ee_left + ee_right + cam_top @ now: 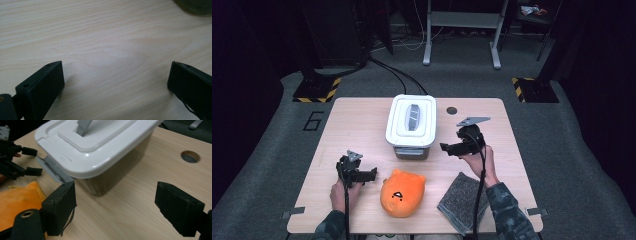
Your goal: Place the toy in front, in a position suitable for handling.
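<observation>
A clear storage box with a white lid [411, 125] stands at the table's middle back, a grey handle on top. In the right gripper view its near corner [100, 147] and a grey side latch [53, 168] fill the upper half. My right gripper [445, 148] hovers just right of the box's front corner, jaws open and empty [115, 187]. An orange plush toy [402, 192] lies near the front edge, and its edge [17, 200] is beside my right gripper's left jaw. My left gripper [373, 175] rests left of the plush, open over bare wood [115, 68].
A grey cloth [460, 200] lies at the front right, under the person's right forearm. A round cable hole [452, 110] sits in the wooden table [357, 125] right of the box. Dark floor, cables and stand legs lie beyond the far edge.
</observation>
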A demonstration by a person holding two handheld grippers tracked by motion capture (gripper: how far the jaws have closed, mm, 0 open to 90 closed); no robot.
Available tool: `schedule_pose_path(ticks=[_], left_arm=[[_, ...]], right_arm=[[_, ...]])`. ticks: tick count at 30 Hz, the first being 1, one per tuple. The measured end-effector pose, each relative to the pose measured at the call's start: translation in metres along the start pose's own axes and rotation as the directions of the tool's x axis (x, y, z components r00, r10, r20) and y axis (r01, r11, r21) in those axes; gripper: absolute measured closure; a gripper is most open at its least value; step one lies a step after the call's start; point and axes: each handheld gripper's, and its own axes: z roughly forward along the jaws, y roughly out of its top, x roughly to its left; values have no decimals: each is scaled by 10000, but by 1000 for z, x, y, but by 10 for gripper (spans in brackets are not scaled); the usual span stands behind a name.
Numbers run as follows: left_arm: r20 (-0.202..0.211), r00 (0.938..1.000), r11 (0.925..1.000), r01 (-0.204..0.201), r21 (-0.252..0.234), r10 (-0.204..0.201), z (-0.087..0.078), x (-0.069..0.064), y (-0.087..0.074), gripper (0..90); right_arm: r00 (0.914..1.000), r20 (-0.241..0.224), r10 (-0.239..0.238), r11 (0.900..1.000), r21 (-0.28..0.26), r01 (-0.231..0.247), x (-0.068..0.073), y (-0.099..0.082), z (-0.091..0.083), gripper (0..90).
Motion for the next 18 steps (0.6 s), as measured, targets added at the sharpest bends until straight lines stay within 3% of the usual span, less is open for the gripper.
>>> schedule_pose_path(ticks=[10, 12, 14, 15, 16, 18], left_arm=[[-1, 10000, 10000, -1, 2, 1, 0, 0, 0, 4], [0, 10000, 10000, 4, 7, -4, 0, 0, 0, 4], [-4, 10000, 10000, 4, 13, -4, 0, 0, 0, 3], [-3, 10000, 10000, 8, 15, -8, 0, 0, 0, 3], [-2, 10000, 10000, 7, 19, -7, 0, 0, 0, 2], [-4, 10000, 10000, 15, 20, -15, 0, 0, 0, 2]], right_arm=[[9934, 1003, 551, 9985, -60, -548, -36, -46, -35, 89], [9853, 1612, 559, 9984, 0, -567, -46, -63, -37, 53], [9763, 1948, 938, 9950, 151, -986, -59, -87, -36, 20], [9763, 1948, 938, 9950, 151, -986, -59, -87, -36, 20], [9713, 2166, 980, 9941, 240, -1056, -67, -103, -33, 9], [9688, 2243, 1050, 9927, 338, -1154, -70, -109, -31, 1]])
